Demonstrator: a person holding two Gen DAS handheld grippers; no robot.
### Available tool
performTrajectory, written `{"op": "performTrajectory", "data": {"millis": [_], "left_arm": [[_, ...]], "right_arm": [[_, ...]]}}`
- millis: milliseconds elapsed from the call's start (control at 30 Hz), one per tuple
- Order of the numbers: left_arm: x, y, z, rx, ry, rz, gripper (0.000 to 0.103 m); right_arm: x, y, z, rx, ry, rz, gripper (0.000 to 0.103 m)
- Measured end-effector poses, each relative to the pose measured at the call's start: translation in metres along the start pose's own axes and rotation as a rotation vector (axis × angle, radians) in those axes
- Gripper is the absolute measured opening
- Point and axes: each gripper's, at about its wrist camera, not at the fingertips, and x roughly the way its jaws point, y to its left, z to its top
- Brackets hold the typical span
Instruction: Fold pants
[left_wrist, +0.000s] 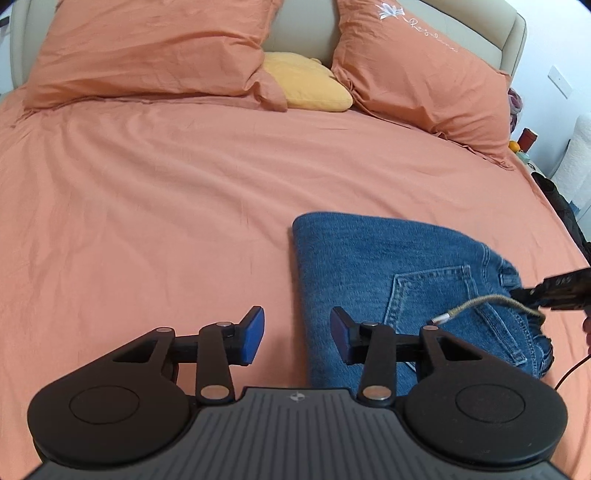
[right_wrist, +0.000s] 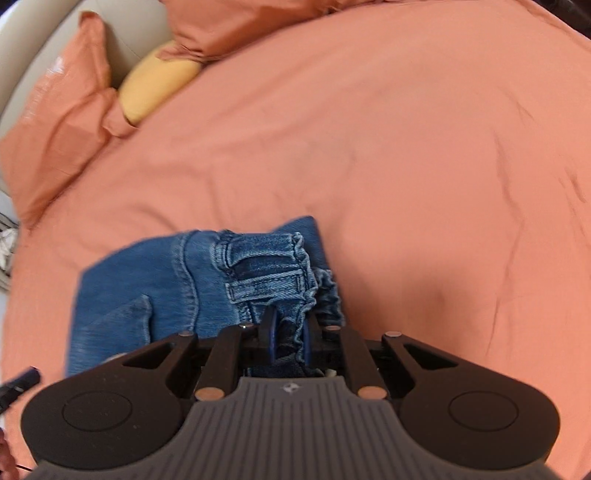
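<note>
The left claw (left_wrist: 297, 338) hangs spread over the bed (left_wrist: 166, 192), nothing between its pads; its left pad is over bare sheet, its right pad over the left edge of the folded pants (left_wrist: 369, 266). At the pants' right end, the right claw (right_wrist: 288, 341) pinches the ruffled waistband (right_wrist: 291, 269).

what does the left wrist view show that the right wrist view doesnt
Only the left wrist view: the left gripper open over the bed, nothing between its pads, a back pocket on the jeans, and a braided cable.

Only the right wrist view: the right gripper shut on the ruffled waistband.

Both: the folded jeans on the orange sheet, the orange pillows and the yellow cushion.
</note>
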Motion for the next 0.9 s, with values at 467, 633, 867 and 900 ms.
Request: {"op": "performTrajectory", "data": {"millis": [467,633,867,900], "left_arm": [[-0.002,-0.027,-0.012,0.0,-0.02,-0.056,0.043],[-0.001,-0.056,-0.043,0.107,-0.024,-0.047,0.036],[0.024,-0.067,-0.093,0.259,0.047,0.066,0.033],[0.028,-0.06,-0.094,0.222,0.059,0.055,0.033]], "right_arm": [[-0.078,0.024,-0.06,-0.235,-0.211,-0.013,0.028],[-0.079,0.032,-0.113,-0.312,-0.307,-0.077,0.027],[-0.043,0.019,-0.146,-0.283,-0.312,-0.144,0.023],[-0.038,0.014,-0.148,-0.266,-0.306,-0.144,0.022]]}}
